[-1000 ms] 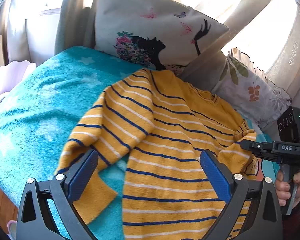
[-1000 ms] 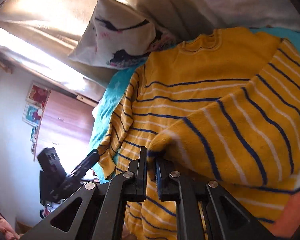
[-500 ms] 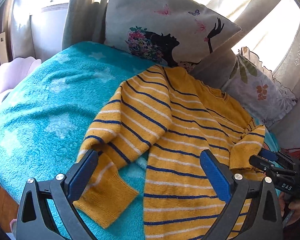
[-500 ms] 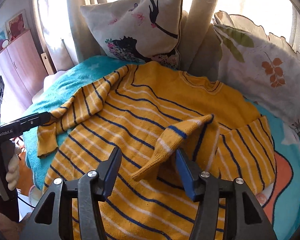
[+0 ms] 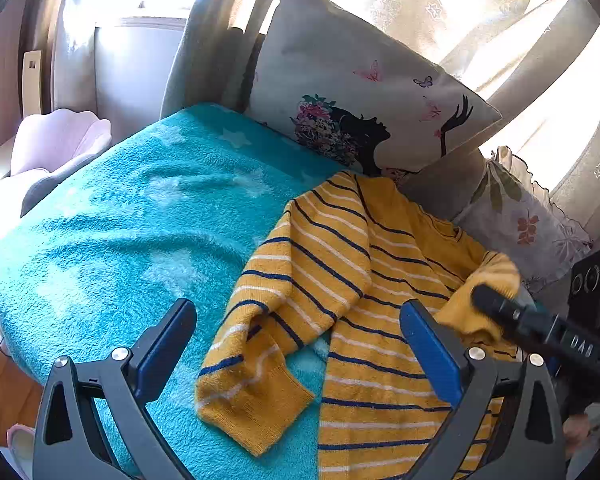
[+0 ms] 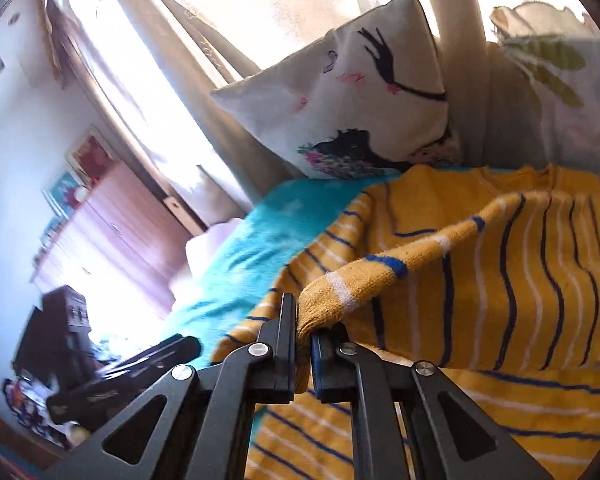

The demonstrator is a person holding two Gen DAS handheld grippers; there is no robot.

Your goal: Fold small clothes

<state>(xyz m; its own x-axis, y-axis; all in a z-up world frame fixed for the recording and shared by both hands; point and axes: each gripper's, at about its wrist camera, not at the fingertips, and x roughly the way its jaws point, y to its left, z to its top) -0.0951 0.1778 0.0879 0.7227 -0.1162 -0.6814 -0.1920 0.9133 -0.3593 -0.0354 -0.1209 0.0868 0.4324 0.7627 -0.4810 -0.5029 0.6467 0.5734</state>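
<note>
A yellow sweater (image 5: pixel 380 280) with blue and white stripes lies on a teal blanket (image 5: pixel 120 240). Its left sleeve is bent, the cuff (image 5: pixel 252 404) flat on the blanket. My left gripper (image 5: pixel 296 312) hangs open above that sleeve and holds nothing. My right gripper (image 6: pixel 302 316) is closing, its jaws pinching the cuff of the other sleeve (image 6: pixel 380 272), which is lifted and stretched over the sweater's body (image 6: pixel 520 280). In the left wrist view the right gripper (image 5: pixel 500 308) comes in from the right with the yellow cuff at its tip.
A white pillow with a black silhouette print (image 5: pixel 360 100) and a floral pillow (image 5: pixel 520 216) lean against the curtains behind the sweater. A pink chair (image 5: pixel 56 140) stands left of the bed. A wooden cabinet (image 6: pixel 112 232) is farther off. The blanket's left half is bare.
The right gripper opened and dropped the sleeve on the sweater, then closed on its cuff again and lifted it. The left gripper drew back and left, still open.
</note>
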